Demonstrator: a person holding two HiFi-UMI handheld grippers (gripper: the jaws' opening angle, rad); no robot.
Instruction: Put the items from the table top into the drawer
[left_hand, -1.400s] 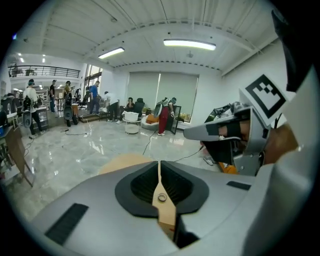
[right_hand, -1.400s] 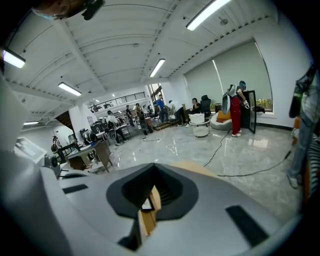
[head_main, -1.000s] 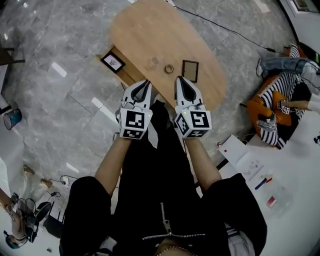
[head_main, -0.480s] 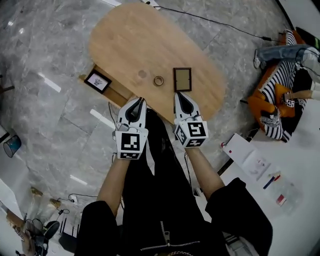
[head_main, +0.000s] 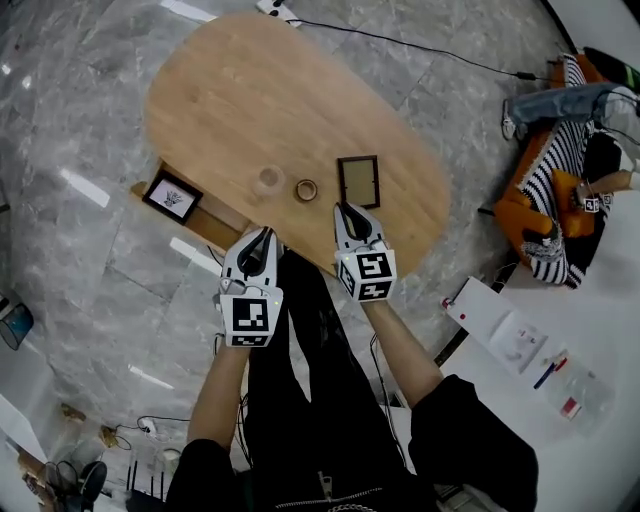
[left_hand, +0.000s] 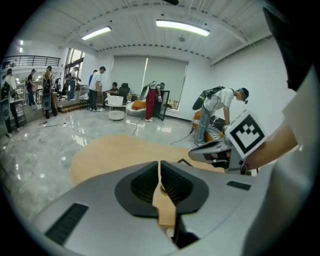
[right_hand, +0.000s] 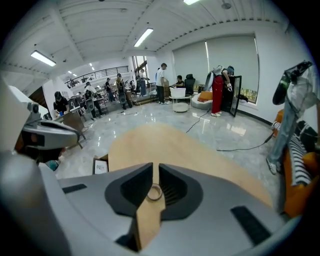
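A grey marble floor (head_main: 80, 120) carries one oval wooden table (head_main: 230, 90), with one drawer (head_main: 215, 213) open under the left of its near edge. There are two frames: a framed picture (head_main: 172, 196) in the drawer and a picture frame (head_main: 358, 181) by the table's near edge. One tape ring (head_main: 306, 189) and one clear glass (head_main: 268, 180) lie to its left. The right gripper (head_main: 343, 210) is at that edge, just short of the frame, its empty jaws just opening to a slit. The left gripper (head_main: 264, 238), jaws together, hangs off the edge beside the drawer.

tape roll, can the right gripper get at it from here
Probably yes: the tape roll lies on bare tabletop just ahead of the right gripper, nothing between; its empty jaws have just been opening.
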